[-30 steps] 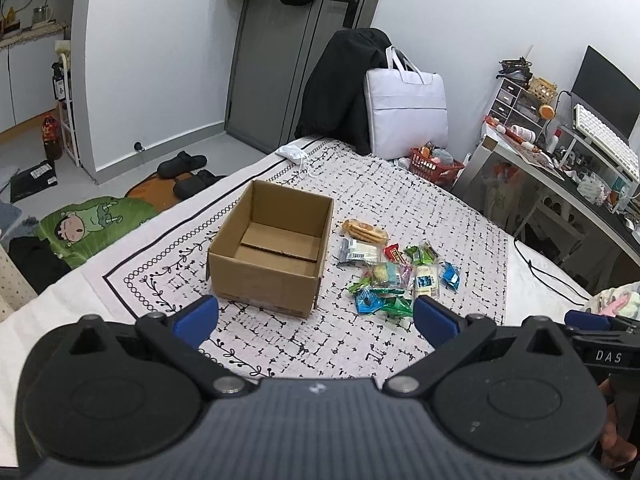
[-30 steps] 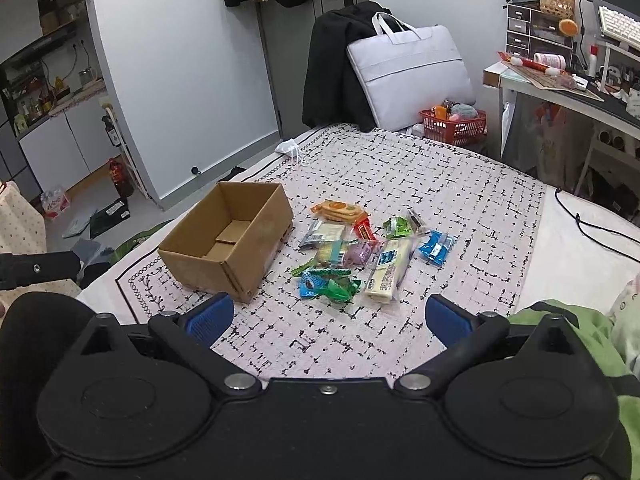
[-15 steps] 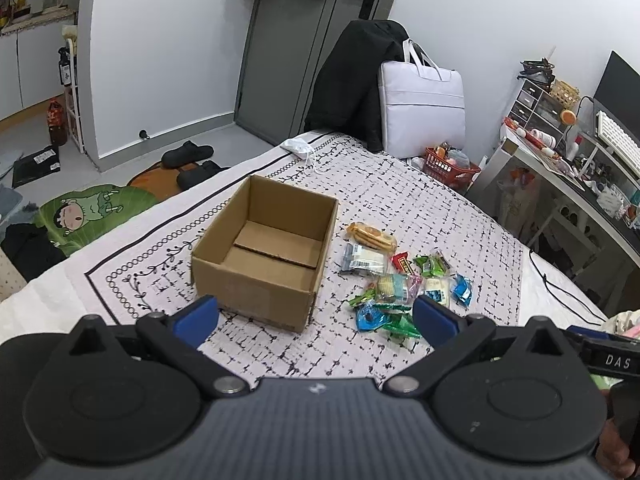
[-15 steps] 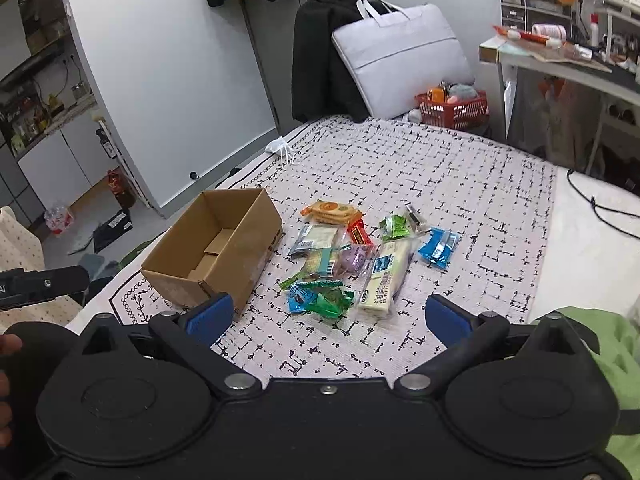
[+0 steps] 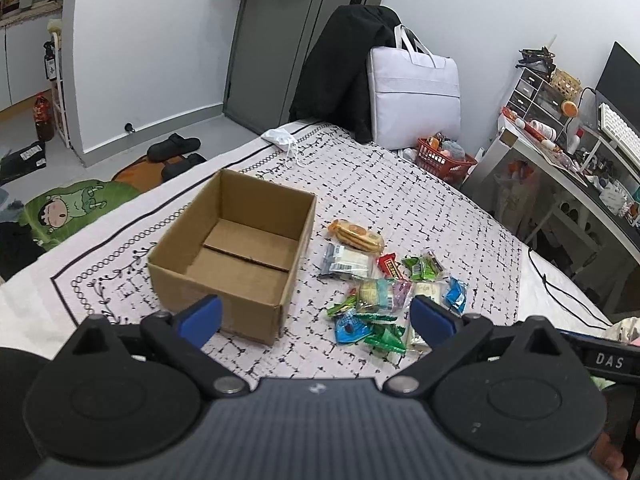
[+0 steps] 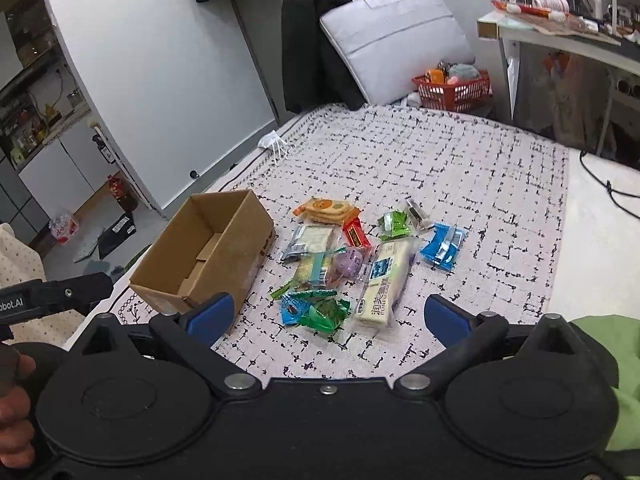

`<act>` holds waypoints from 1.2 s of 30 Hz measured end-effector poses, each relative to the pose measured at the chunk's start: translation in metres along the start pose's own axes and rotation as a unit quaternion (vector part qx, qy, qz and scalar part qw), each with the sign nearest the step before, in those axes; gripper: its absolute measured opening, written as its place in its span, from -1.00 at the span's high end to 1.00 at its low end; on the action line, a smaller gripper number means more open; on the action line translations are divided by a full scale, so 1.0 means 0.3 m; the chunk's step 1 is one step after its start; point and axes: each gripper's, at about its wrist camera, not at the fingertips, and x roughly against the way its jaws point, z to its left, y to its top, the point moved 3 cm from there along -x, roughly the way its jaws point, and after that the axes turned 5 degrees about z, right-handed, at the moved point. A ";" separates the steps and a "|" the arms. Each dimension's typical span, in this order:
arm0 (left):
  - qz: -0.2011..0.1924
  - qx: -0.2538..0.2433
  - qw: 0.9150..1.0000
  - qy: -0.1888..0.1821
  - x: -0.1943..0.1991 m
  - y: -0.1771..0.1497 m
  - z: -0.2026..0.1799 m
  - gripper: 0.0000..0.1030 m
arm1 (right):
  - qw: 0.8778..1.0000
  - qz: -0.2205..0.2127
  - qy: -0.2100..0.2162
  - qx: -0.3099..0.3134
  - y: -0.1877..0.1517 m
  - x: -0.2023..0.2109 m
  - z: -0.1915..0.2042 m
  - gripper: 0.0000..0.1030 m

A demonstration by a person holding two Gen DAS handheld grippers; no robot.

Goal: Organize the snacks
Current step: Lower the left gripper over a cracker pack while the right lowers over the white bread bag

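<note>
An open, empty cardboard box (image 5: 236,256) (image 6: 208,256) stands on the patterned bedspread. To its right lies a loose pile of wrapped snacks (image 5: 384,284) (image 6: 348,260): an orange cracker pack (image 6: 326,210), a long white bar (image 6: 384,284), a blue packet (image 6: 442,246), green packets (image 6: 324,314). My left gripper (image 5: 316,316) hovers open above the box's near right corner, nothing between its blue pads. My right gripper (image 6: 330,314) is open too, above the near edge of the pile. Both are clear of the snacks.
The bedspread (image 6: 460,168) stretches back to a black jacket on a chair (image 5: 340,76) and a white bag (image 5: 416,96). A red basket (image 6: 454,88) and a cluttered desk (image 5: 568,160) stand right. A face mask (image 5: 280,138) lies near the far edge; slippers (image 5: 172,148) on the floor.
Both grippers have moved forward and lower toward the bed, so the box and snacks look larger. Both stay open; no snack or box has moved.
</note>
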 end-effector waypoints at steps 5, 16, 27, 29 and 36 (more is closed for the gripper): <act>0.008 -0.004 1.000 0.001 -0.058 0.019 -0.041 -0.93 | 1.000 0.008 0.000 -0.018 0.036 -0.043 -0.023 -0.96; 0.031 -0.003 1.000 -0.005 -0.200 0.054 -0.104 -0.80 | 0.998 0.028 -0.001 -0.060 0.107 -0.173 -0.072 -0.85; 0.063 0.000 0.998 -0.023 -0.390 0.059 -0.160 -0.59 | 0.991 0.040 0.024 -0.128 0.106 -0.326 -0.168 -0.72; 0.071 0.000 0.997 -0.025 -0.433 0.057 -0.170 -0.54 | 0.990 0.046 0.023 -0.133 0.106 -0.345 -0.178 -0.68; 0.096 0.000 0.995 -0.033 -0.562 0.048 -0.204 -0.49 | 0.984 0.067 0.026 -0.160 0.105 -0.411 -0.225 -0.59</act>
